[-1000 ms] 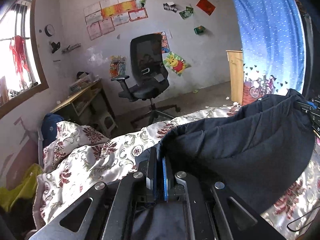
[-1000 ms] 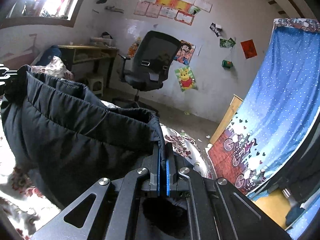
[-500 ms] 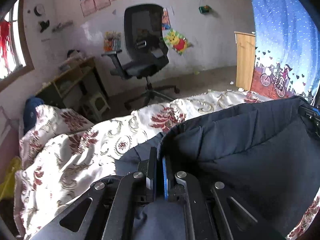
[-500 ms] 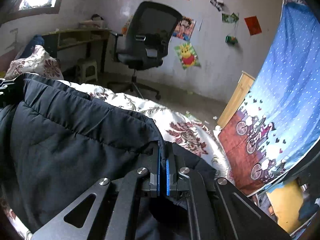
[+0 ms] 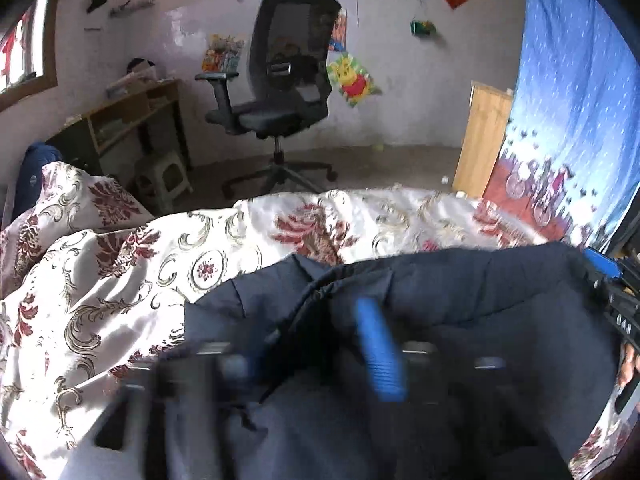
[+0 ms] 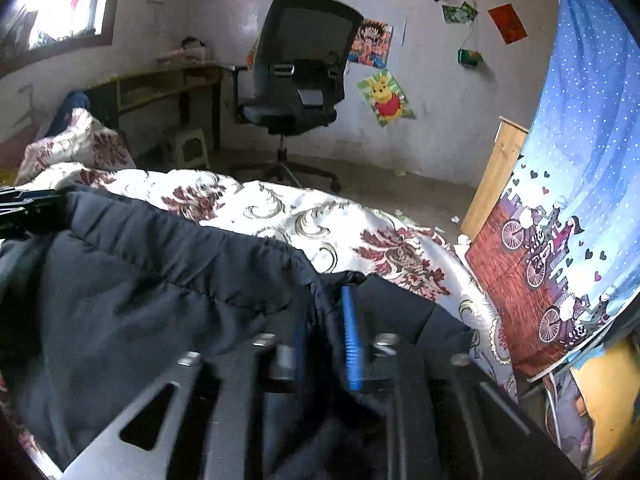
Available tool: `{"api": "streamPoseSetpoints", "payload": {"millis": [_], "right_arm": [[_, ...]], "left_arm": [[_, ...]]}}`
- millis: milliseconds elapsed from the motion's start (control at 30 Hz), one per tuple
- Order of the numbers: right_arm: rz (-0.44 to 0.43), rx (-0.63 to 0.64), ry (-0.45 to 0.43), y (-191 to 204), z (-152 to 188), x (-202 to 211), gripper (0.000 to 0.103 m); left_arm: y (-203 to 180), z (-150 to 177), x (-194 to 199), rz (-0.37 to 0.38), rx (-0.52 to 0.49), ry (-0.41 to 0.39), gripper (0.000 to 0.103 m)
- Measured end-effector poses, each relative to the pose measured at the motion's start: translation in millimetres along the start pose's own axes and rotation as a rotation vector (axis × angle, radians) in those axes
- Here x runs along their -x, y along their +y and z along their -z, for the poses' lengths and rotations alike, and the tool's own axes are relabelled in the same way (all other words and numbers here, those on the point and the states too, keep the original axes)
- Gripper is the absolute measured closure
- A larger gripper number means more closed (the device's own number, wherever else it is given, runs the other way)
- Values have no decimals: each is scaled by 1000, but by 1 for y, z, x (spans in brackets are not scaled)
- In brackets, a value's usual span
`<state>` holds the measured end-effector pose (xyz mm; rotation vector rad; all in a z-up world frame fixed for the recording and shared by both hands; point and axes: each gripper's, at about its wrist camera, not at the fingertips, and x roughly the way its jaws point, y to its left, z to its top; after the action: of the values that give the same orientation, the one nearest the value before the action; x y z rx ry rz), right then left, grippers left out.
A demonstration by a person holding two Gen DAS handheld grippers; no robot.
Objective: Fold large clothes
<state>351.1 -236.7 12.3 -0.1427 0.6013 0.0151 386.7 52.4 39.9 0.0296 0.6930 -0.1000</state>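
Note:
A dark navy padded jacket (image 5: 460, 312) lies folded over on the floral bedspread (image 5: 132, 264); it also fills the right wrist view (image 6: 152, 288). My left gripper (image 5: 308, 344) is open, its blue pads apart with the jacket's edge between them, blurred by motion. My right gripper (image 6: 324, 328) is also open, pads apart around the jacket's hem. The right gripper shows at the right edge of the left wrist view (image 5: 616, 296), and the left gripper at the left edge of the right wrist view (image 6: 24, 208).
A black office chair (image 5: 280, 92) stands on the floor beyond the bed. A wooden desk (image 5: 120, 116) and small stool (image 5: 162, 178) are at the left. A blue curtain (image 6: 568, 184) and wooden board (image 6: 496, 176) are at the right.
Both grippers came down to the bed with the jacket, laying its upper part over the rest. Both jaws have opened off the fabric they were pinching.

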Motion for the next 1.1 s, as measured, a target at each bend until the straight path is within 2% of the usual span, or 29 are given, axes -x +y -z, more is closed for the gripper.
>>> {"api": "streamPoseSetpoints", "payload": {"millis": [33, 67, 133, 200, 267, 300, 400, 467, 567, 633, 733, 833, 1000, 1100], "right_arm": [[0, 0, -24, -1, 0, 8, 49], [4, 3, -50, -2, 0, 19, 44], [7, 7, -69, -3, -3, 35, 43], [-3, -4, -82, -7, 0, 54, 39], [-46, -24, -86, -10, 5, 72, 30], [-64, -30, -82, -10, 8, 78, 29], [-145, -32, -20, -1, 32, 91, 28], [-207, -28, 52, 10, 55, 91, 28], [-257, -37, 144, 21, 85, 84, 28], [-271, -26, 182, 25, 99, 75, 28], [-251, -9, 230, 28, 112, 53, 28], [-241, -41, 229, 23, 111, 31, 28], [-220, -67, 201, 12, 92, 1, 28], [-210, -78, 227, 5, 76, -26, 28]], "left_arm": [[2, 1, 8, -2, 5, -33, 16], [1, 1, 16, -9, 7, -65, 9], [1, 1, 28, -15, 8, -94, 7], [2, 6, 44, 10, 7, -112, 6], [2, 14, 57, 47, -2, -122, 5], [3, 21, 63, 65, -9, -124, 4], [-1, 45, 77, 139, -41, -115, 3], [-7, 64, 81, 188, -75, -85, 2], [-20, 97, 77, 279, -135, -9, 2], [-29, 109, 68, 309, -165, 37, 2], [-39, 119, 52, 287, -193, 75, 2], [-42, 113, 33, 229, -185, 94, 3], [-39, 83, 5, 154, -151, 78, 2], [-34, 66, -15, 113, -130, 101, 1]]}}
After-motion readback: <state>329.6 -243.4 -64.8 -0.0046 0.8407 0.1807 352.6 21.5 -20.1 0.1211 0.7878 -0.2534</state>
